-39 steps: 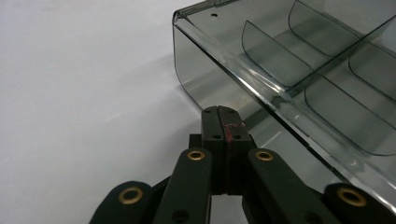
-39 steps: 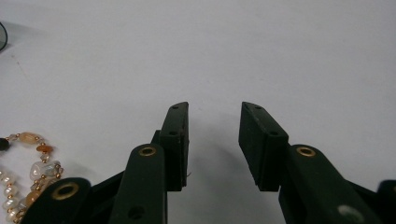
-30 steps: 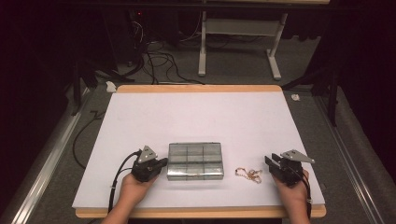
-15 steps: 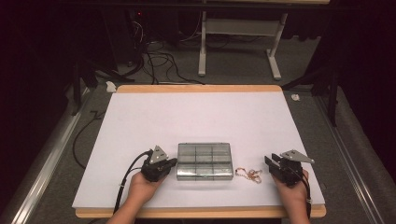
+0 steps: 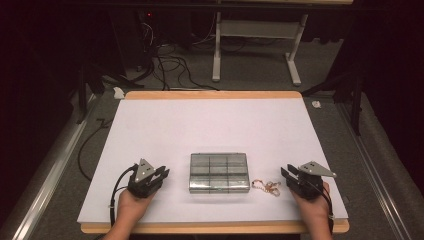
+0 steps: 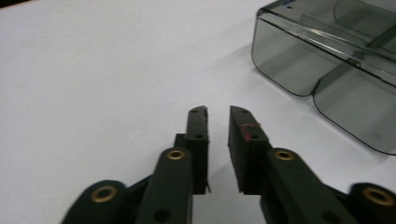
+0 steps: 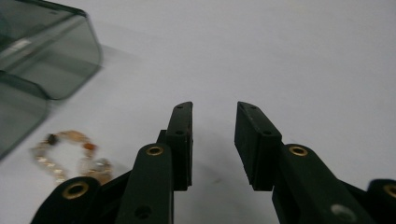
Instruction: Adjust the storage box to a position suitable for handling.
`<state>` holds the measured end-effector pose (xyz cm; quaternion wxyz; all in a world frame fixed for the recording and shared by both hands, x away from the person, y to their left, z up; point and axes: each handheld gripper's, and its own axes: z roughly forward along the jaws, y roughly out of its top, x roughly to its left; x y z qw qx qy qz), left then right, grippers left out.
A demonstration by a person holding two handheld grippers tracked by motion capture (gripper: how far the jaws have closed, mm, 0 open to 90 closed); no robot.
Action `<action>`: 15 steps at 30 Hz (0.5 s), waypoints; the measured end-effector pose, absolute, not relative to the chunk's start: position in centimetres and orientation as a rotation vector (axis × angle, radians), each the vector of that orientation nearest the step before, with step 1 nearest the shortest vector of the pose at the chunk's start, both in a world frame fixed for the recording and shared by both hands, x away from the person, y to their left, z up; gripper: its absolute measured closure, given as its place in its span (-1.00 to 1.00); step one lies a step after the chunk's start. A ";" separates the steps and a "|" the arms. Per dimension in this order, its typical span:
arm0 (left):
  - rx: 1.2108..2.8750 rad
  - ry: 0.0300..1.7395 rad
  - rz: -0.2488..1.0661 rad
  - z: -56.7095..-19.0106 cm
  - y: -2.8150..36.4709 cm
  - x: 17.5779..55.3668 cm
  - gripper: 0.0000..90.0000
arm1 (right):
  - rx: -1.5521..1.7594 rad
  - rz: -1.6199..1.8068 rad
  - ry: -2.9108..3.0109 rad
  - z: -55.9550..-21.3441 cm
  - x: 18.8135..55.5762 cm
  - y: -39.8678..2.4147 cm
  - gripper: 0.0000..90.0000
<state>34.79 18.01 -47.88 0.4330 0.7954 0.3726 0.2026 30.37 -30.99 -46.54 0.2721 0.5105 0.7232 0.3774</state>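
A white table carries a smoky clear box near its front edge, split into compartments; what lies inside them is too dim to tell. In the left gripper view the box is cut off by the top and right edges. The left gripper sits apart from the box's left side, its jaws having just been opening, a narrow gap between them and nothing in it. The right gripper rests well to the right, jaws having just been closing, parted and empty. A bead bracelet lies just beside the box's right front corner; in the right gripper view it is blurred and partly hidden by the jaw.
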 end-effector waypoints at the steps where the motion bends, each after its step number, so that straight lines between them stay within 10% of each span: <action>1: 1.987 0.933 0.483 -48.1 18.0 35.0 0.51 | 1.359 1.032 1.960 -46.4 30.2 -30.6 0.54; 15: 2.010 0.947 0.484 -48.3 17.7 35.1 0.12 | 1.190 1.128 2.129 -46.2 26.7 -25.2 1.00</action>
